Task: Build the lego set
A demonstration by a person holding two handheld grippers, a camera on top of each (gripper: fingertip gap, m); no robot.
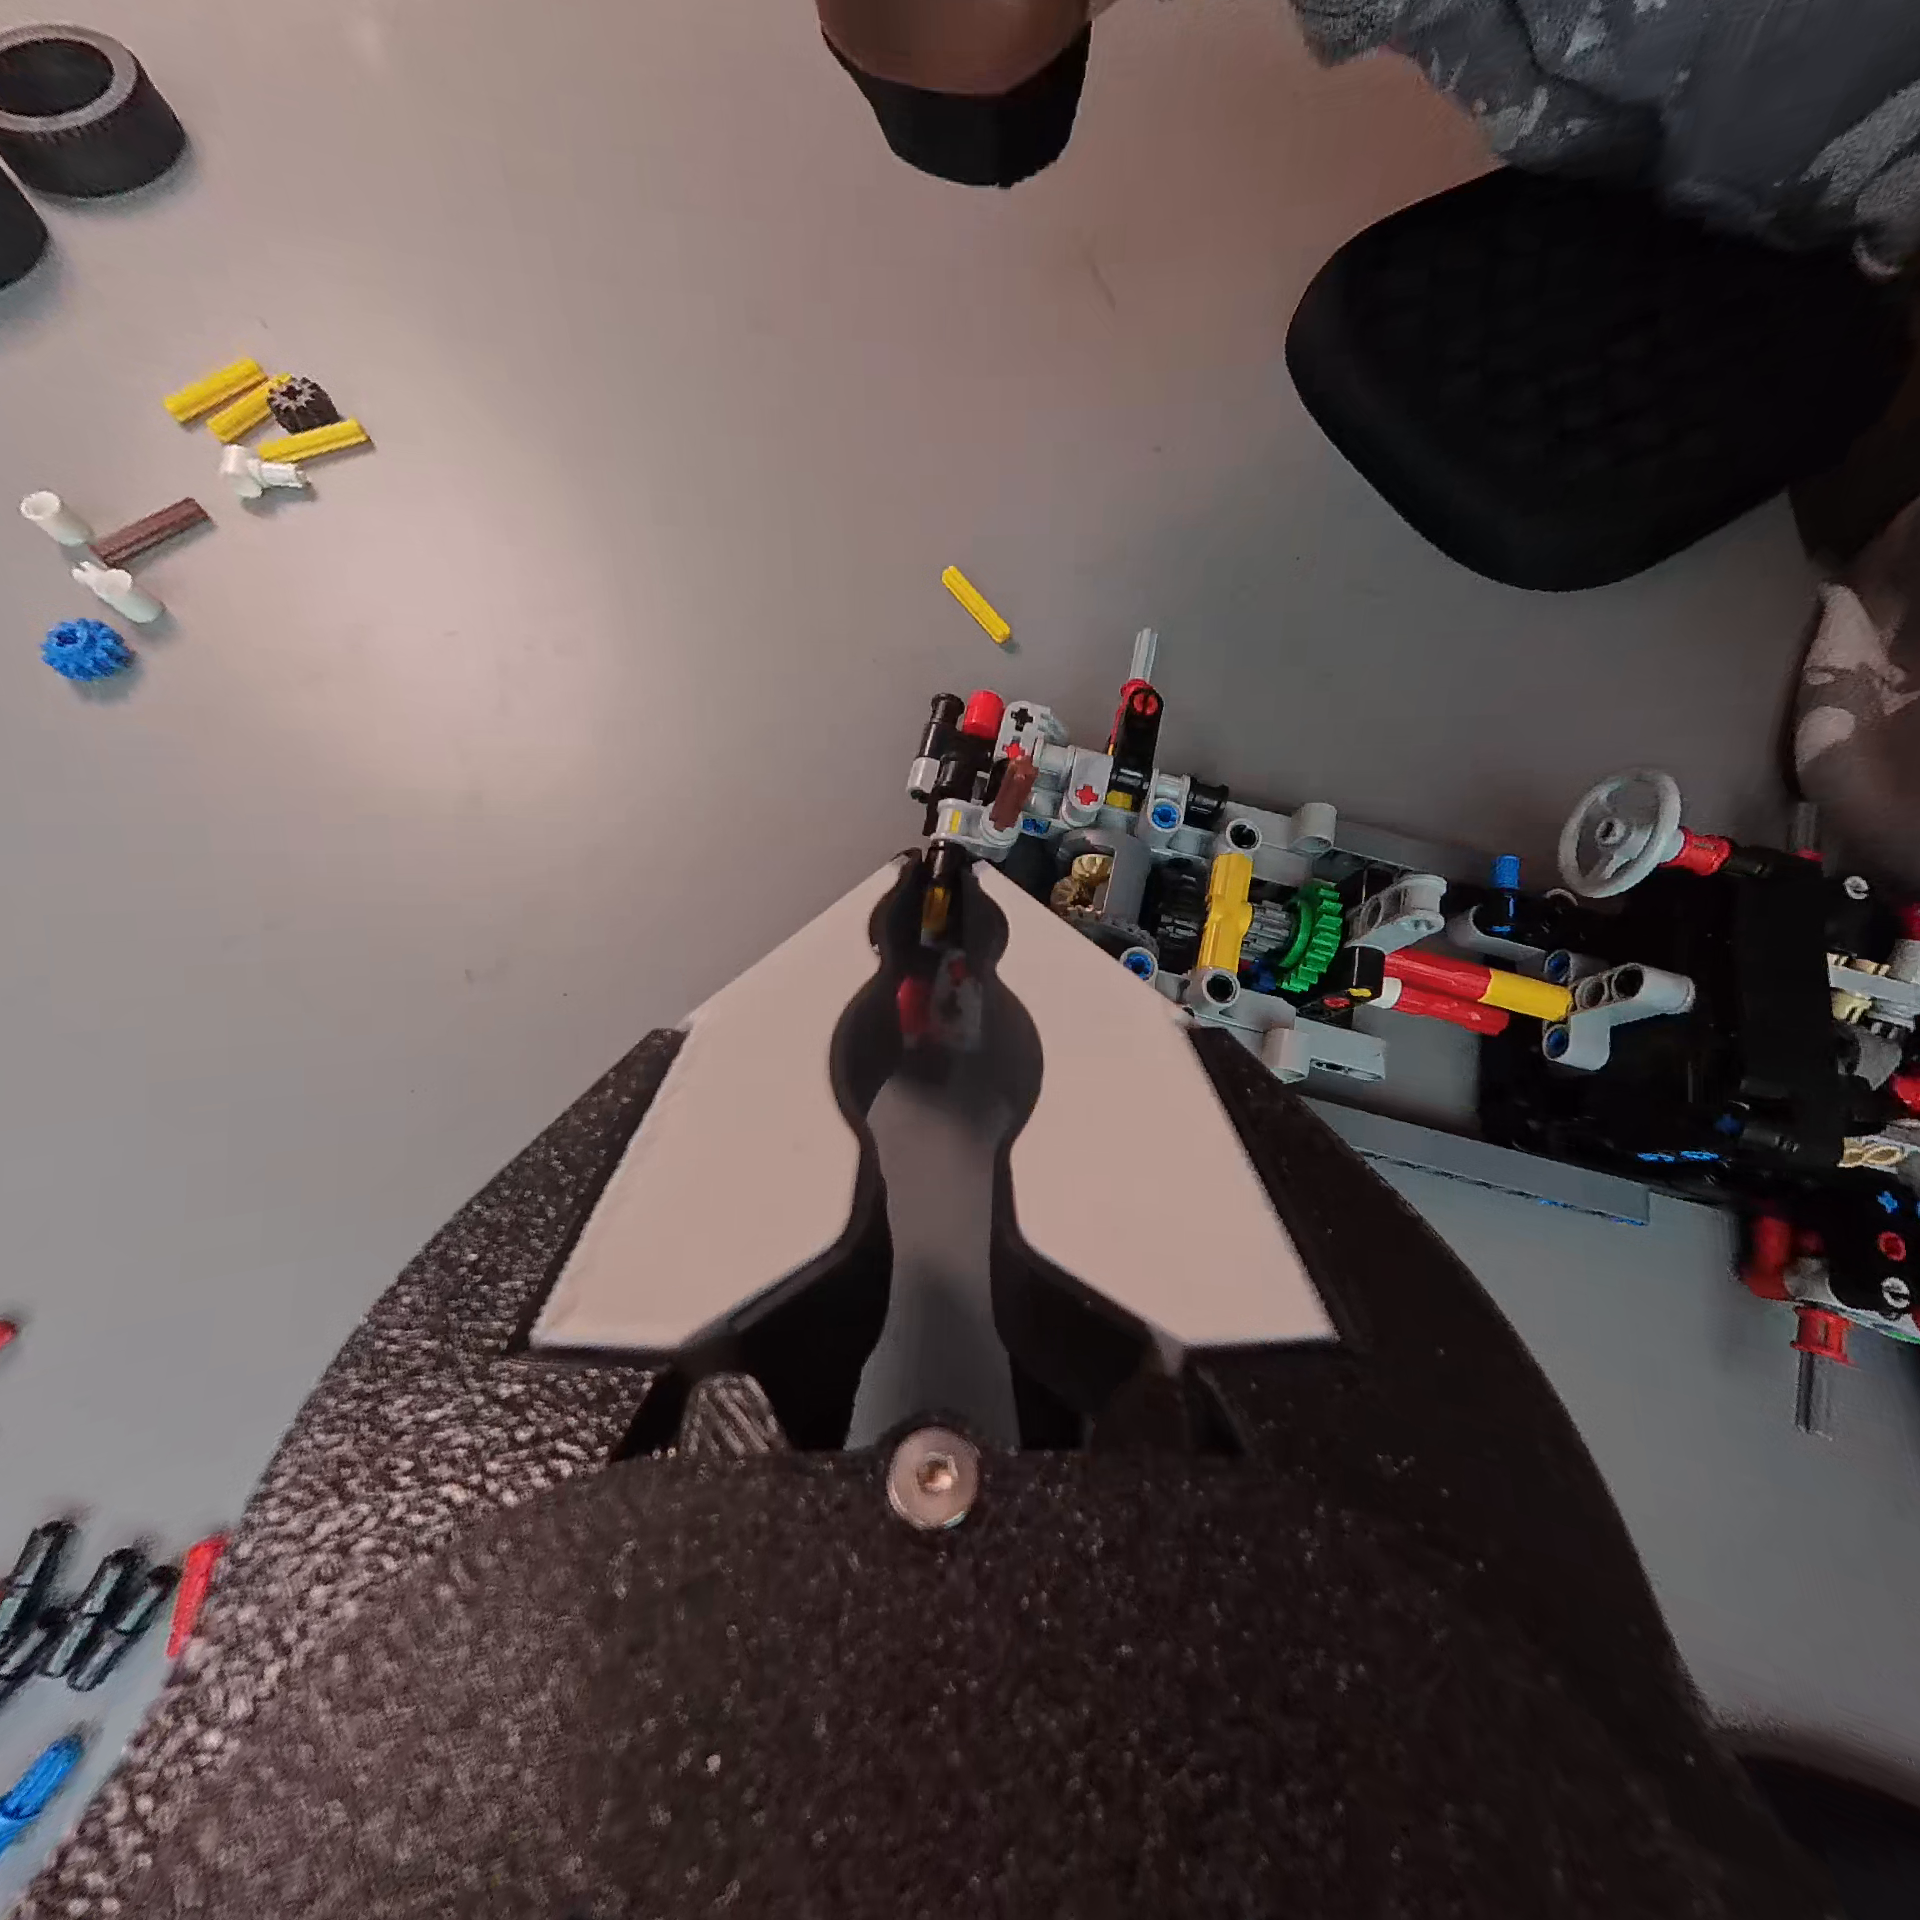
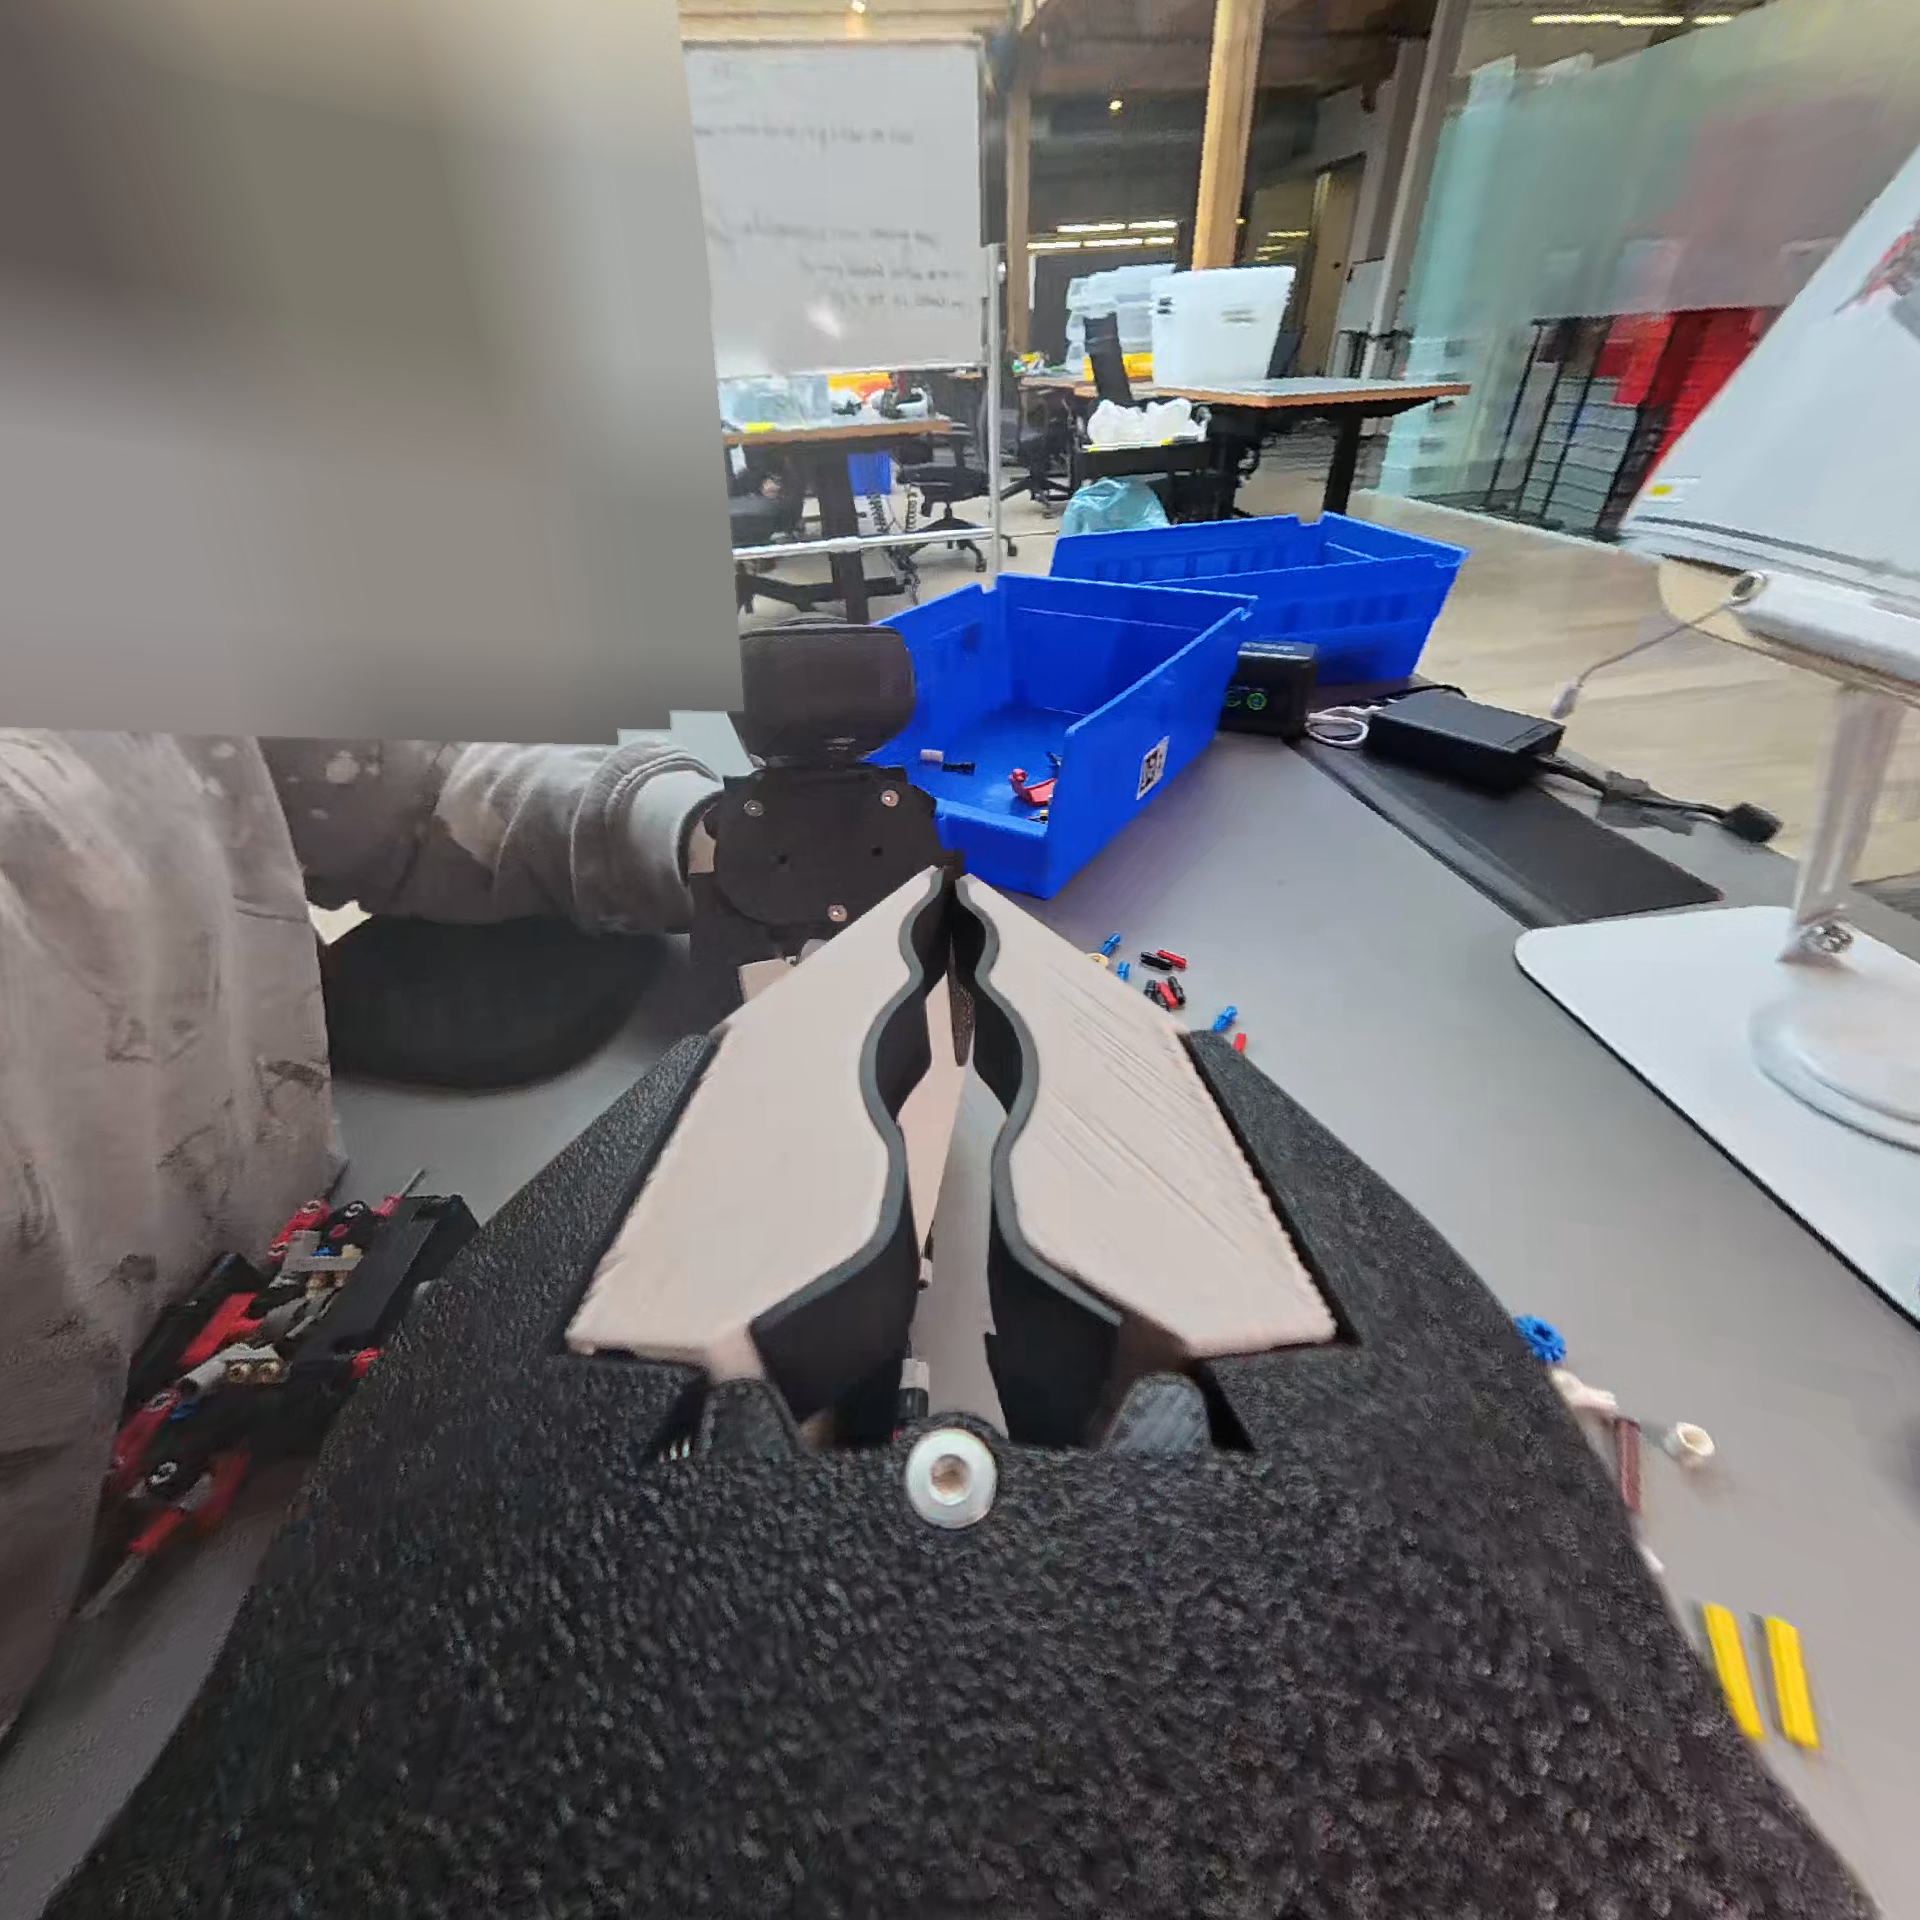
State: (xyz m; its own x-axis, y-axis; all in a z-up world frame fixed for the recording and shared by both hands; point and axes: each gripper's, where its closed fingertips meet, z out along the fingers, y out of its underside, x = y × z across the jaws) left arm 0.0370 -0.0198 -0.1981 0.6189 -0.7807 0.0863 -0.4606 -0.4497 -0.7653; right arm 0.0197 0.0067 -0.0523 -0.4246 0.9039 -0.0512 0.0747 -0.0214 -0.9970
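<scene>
The partly built lego car chassis (image 1: 1351, 935) lies on the grey table and runs off to the right in the left wrist view. It has a green gear, yellow and red axles and a grey steering wheel. My left gripper (image 1: 940, 883) is shut on a black and yellow piece at the chassis's front end. Red and grey parts show through the gap between its fingers. My right gripper (image 2: 954, 883) is shut, and I see nothing held in it. It hangs above the table and points at the left gripper's black body (image 2: 821, 831). The chassis also shows in the right wrist view (image 2: 281, 1320), low on the left.
Loose yellow axles (image 1: 260, 410), a blue gear (image 1: 83, 649), black tyres (image 1: 73, 114) and a single yellow axle (image 1: 975, 603) lie around. A black cushion (image 1: 1579, 384) is at the right. Blue bins (image 2: 1049, 717), a monitor stand (image 2: 1766, 1039), small pins (image 2: 1164, 977) and a person's sleeve (image 2: 499, 821) are in view. My right fingertips sit around 15 cm from my left ones. It is some 20 cm from my left tips to the blue gear (image 1: 83, 649).
</scene>
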